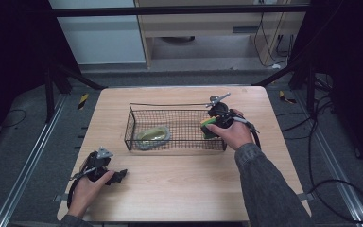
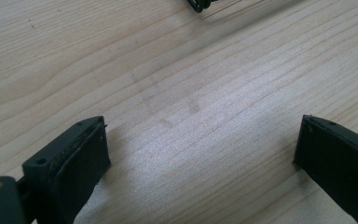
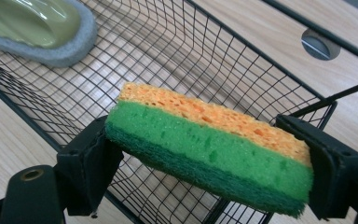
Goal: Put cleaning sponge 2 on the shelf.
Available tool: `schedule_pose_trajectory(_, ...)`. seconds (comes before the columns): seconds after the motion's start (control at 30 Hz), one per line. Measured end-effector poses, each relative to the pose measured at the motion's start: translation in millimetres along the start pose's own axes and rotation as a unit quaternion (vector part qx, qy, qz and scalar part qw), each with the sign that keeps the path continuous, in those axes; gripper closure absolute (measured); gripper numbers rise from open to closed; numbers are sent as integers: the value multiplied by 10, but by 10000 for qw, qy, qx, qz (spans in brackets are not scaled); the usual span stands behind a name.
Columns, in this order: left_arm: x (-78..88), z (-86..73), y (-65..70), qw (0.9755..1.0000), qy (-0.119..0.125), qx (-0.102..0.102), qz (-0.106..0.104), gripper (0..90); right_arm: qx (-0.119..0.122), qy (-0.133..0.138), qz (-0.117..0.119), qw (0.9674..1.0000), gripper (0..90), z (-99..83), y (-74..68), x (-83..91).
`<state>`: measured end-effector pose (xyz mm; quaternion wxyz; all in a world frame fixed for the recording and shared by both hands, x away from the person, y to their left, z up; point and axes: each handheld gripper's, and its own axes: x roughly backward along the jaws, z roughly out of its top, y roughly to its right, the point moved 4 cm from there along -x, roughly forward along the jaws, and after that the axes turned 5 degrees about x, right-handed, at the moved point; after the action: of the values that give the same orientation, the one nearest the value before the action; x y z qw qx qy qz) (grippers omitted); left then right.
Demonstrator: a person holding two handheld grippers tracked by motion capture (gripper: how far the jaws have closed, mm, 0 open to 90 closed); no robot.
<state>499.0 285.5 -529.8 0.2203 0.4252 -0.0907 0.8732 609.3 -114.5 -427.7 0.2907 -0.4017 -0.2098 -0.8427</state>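
Table (image 2: 191,93) bare between left jaws; right jaws grip sponge (image 3: 205,140)

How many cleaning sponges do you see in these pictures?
2. An orange and green sponge is clamped in the right gripper over the wire basket. A grey and olive sponge lies inside it, left end.

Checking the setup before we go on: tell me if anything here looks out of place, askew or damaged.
Nothing stands out. The right gripper holds a sponge above the wire basket, tilted but intact. A green-topped scrubber lies flat inside the basket. The left gripper rests open on the table.
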Motion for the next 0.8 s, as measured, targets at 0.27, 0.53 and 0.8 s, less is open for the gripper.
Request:
schedule_pose_trajectory(0.27,-1,0,1,10000,7,5,-1,18,-14,-76,9,10000,170,-30,-1,-61)
schedule_pose_trajectory(0.53,0,1,4,10000,-1,-6,-7,19,-66,-153,20,9999,168,-51,11,-108)
schedule_pose_trajectory(0.8,-1,1,5,10000,2,-5,-8,18,-58,-163,34,9998,133,-33,-12,-156)
